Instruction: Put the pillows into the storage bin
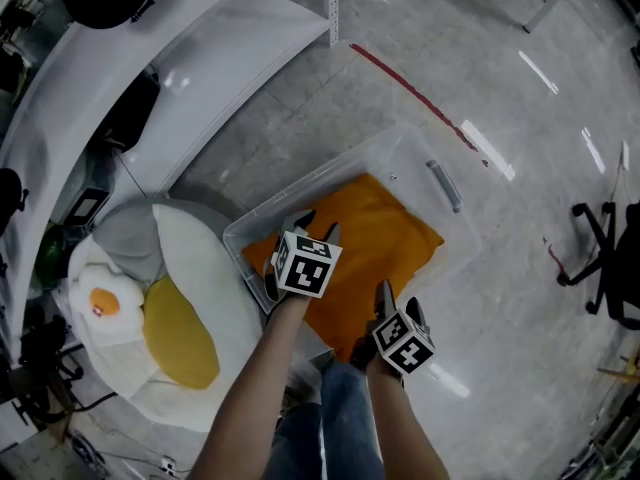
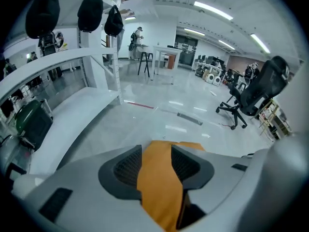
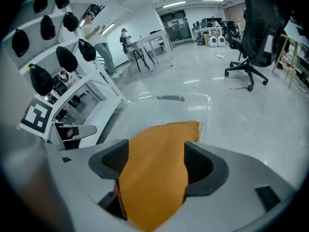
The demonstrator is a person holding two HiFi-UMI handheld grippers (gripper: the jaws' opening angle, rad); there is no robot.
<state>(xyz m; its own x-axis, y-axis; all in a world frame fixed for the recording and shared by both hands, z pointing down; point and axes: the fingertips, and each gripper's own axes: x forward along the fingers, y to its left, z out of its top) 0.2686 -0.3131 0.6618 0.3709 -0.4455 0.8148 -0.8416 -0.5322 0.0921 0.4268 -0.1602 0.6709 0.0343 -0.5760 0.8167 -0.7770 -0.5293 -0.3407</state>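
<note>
An orange pillow (image 1: 385, 233) lies inside the clear plastic storage bin (image 1: 440, 183) on the floor. My left gripper (image 1: 317, 226) reaches over the bin's near left corner, and my right gripper (image 1: 398, 303) is at the pillow's near edge. In the left gripper view the jaws (image 2: 157, 151) stand apart with a strip of the orange pillow (image 2: 159, 178) between them. In the right gripper view the jaws (image 3: 157, 151) stand wide with a loose bulge of the orange pillow (image 3: 154, 173) in the gap. Neither pair of pads looks pressed on the fabric.
A big white fried-egg pillow (image 1: 205, 268) with a yellow yolk (image 1: 180, 333) lies left of the bin, and a smaller egg pillow (image 1: 105, 303) beside it. A white shelf unit (image 1: 200, 48) runs along the left. A black office chair (image 1: 605, 258) stands at the right.
</note>
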